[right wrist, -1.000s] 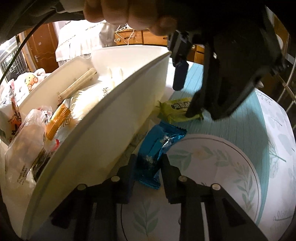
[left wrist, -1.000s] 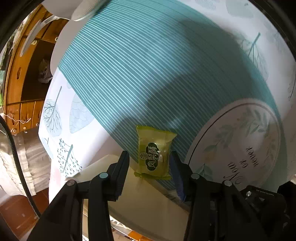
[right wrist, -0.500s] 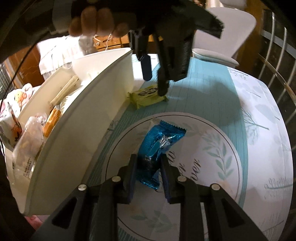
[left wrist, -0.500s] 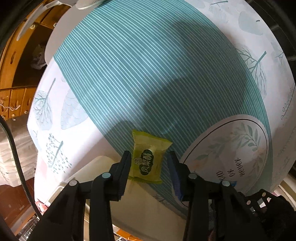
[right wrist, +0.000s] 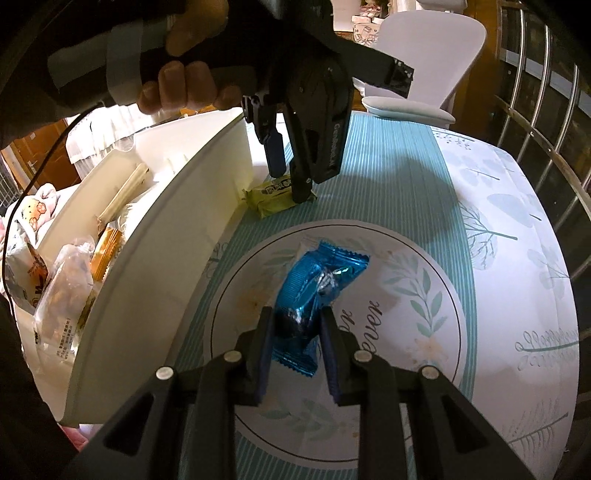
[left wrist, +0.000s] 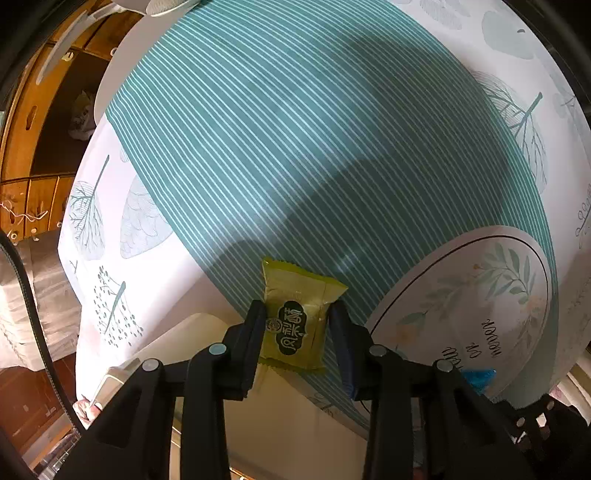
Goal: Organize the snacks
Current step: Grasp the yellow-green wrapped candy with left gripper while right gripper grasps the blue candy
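Table [right wrist: 480, 206]: round, under a cloth with a teal striped band down the middle and white leaf-print sides; a ringed white medallion with lettering sits near the right gripper.
Chair [right wrist: 436, 33]: white, at the far edge of the table, seen from the right wrist.
Bin [right wrist: 177, 229]: long white box along the table's left side, already loaded with wrapped snacks and a pale stick-shaped pack.
Hand [right wrist: 177, 85]: a person's fingers wrap the left tool's handle up top, grey sleeve behind.
Left gripper [left wrist: 297, 328]: pointing steeply down, and its jaws have just been closing in; now they stand narrow with both pads against the sides of the green pack. From the right wrist view its tips [right wrist: 291, 177] come down right at the bin's far end.
Right gripper [right wrist: 295, 332]: narrow too, jaws clamped on the lower part of the blue pack, foil crumpling between the pads.
Green pack [left wrist: 295, 317]: small yellow-green wrapper with a dark round logo, lying on the teal stripes just beside the bin's end wall, pinched at its lower half.
Blue pack [right wrist: 317, 280]: shiny blue foil, over the medallion, its top end sticking out beyond the fingers; whether it touches the cloth, I can't tell.
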Demonstrator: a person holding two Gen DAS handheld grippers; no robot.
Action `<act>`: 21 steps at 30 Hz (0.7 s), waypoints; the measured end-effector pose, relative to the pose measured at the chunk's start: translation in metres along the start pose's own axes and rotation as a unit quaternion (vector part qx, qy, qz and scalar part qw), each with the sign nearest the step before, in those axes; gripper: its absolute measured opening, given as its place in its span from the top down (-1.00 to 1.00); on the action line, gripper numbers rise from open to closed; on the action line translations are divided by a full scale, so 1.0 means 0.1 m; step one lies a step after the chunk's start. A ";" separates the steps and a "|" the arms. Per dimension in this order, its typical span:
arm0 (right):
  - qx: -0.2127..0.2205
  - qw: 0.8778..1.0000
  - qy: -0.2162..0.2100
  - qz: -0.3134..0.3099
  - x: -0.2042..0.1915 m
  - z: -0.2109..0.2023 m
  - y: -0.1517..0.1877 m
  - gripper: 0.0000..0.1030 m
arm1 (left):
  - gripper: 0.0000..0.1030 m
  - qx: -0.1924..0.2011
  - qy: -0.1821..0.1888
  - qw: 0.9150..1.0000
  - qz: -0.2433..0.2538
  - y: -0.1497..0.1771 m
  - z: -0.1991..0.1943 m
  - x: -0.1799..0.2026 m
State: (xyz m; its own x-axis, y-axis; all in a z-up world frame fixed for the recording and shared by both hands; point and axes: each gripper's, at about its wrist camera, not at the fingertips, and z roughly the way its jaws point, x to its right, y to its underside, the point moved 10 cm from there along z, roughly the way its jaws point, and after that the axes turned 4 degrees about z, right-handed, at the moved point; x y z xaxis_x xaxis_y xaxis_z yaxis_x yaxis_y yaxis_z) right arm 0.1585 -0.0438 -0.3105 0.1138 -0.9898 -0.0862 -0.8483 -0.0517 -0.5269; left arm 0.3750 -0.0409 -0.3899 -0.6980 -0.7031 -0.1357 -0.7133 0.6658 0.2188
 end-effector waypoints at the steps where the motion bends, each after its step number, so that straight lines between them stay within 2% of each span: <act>1: 0.000 1.000 0.001 0.002 -0.01 -0.02 0.01 0.64 | 0.35 0.003 -0.002 1.000 0.000 0.00 0.00 0.01; 8: 0.008 1.000 0.020 0.009 0.02 -0.17 0.06 0.66 | 0.41 0.016 0.001 1.000 -0.010 0.03 -0.10 0.04; 10: 0.008 1.000 0.025 0.014 0.01 -0.20 0.09 0.67 | 0.87 0.026 0.014 0.999 -0.012 0.05 -0.14 0.02; 11: 0.009 0.999 0.027 0.018 0.01 -0.22 0.09 0.67 | 0.93 0.029 0.022 0.999 -0.014 0.06 -0.17 0.04; 18: 0.018 0.998 0.038 0.038 -0.06 -0.36 0.16 0.73 | 0.86 0.041 0.026 0.999 -0.026 0.15 -0.22 0.02; 20: 0.021 0.998 0.037 0.046 -0.08 -0.40 0.20 0.73 | 0.75 0.044 0.015 0.998 -0.031 0.16 -0.23 -0.06; 21: 0.022 0.998 0.037 0.049 -0.09 -0.41 0.21 0.74 | 0.56 0.044 0.013 0.998 -0.033 0.17 -0.23 -0.08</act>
State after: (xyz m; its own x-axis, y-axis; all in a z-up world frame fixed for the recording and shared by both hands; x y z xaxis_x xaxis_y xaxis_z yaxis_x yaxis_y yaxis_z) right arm 0.1187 -0.0419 -0.2858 -0.0075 -0.9969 -0.0779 -0.8303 0.0496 -0.5552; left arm 0.3702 -0.0299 -0.3627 -0.6489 -0.7510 -0.1220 -0.7607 0.6370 0.1249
